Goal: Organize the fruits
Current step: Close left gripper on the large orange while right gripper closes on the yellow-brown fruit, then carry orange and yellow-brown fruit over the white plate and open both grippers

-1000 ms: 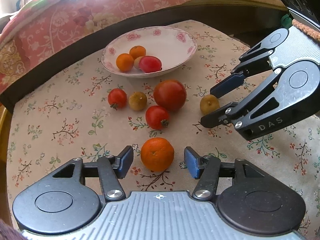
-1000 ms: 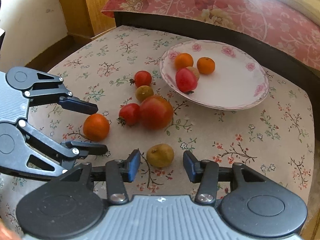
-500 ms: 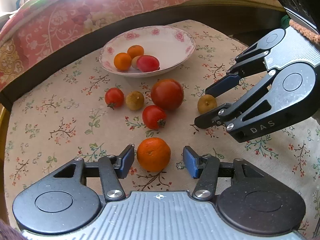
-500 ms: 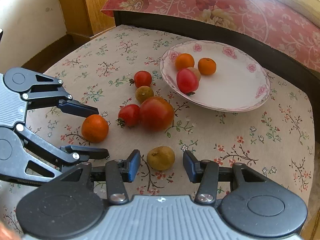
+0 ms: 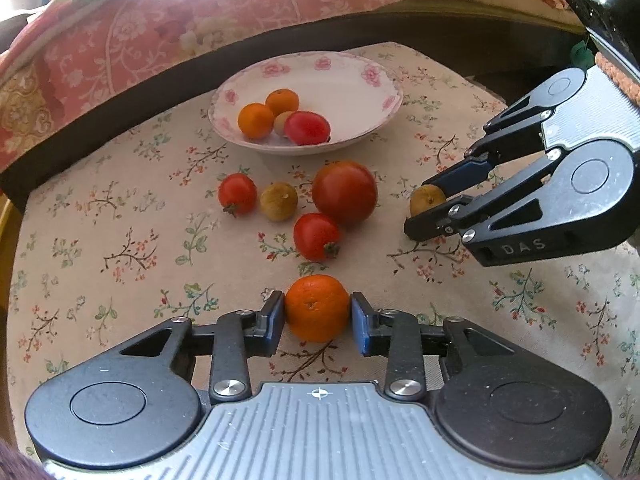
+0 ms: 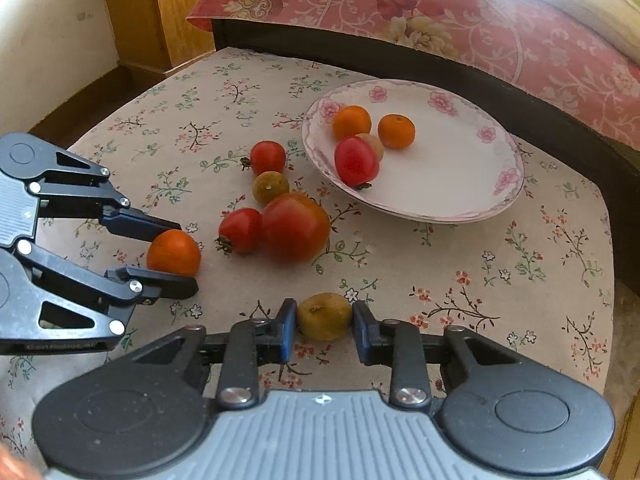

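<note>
Left wrist view: our left claw (image 5: 318,316) is closing on an orange (image 5: 317,307) at six o'clock on the flowered surface (image 5: 120,216), both pads touching its sides. At three o'clock the right claw (image 5: 430,210) pinches a small brown fruit (image 5: 425,202). Four more fruits lie loose at the centre, the big tomato (image 5: 344,192) among them. The plate (image 5: 372,80) sits at twelve o'clock, already holding four fruits. "DAS" is moulded on the right claw's body; we read no other writing.

Right wrist view: our right claw (image 6: 325,320) is closing on the brown fruit (image 6: 324,316) at six o'clock, pads against both sides. At nine o'clock the left claw (image 6: 182,256) grips the orange (image 6: 173,252). The plate (image 6: 472,204) lies at one o'clock. Lettering on the left claw's side is too blurred to read.

We judge the risks to be these: round fruit could squirt out if a grip sits off-centre, and a dropped fruit could roll off the surface or knock the loose tomatoes.
</note>
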